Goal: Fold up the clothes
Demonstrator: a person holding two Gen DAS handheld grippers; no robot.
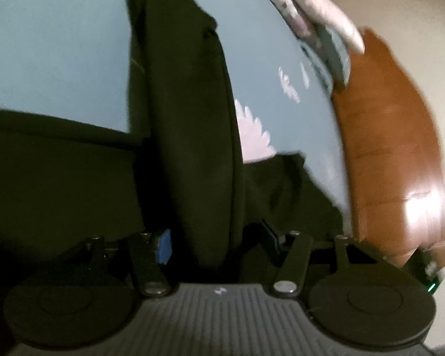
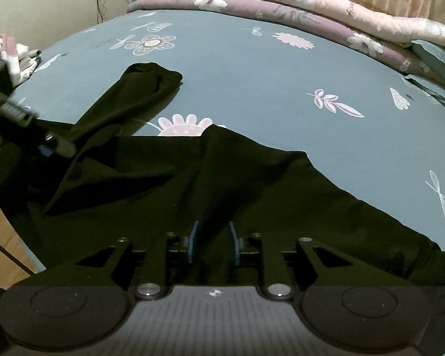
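My left gripper (image 1: 213,243) clenched the sleeve (image 2: 127,103) of the black shirt (image 2: 222,184) on the bed (image 2: 252,74); my right gripper (image 2: 213,241) pinched its body; mid-fold, I judged; next, laying the sleeve flat.

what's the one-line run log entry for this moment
task: fold clothes | left gripper: shut on black garment sleeve | right gripper: shut on raised fold | surface: blue floral bedsheet | stage: fold underway
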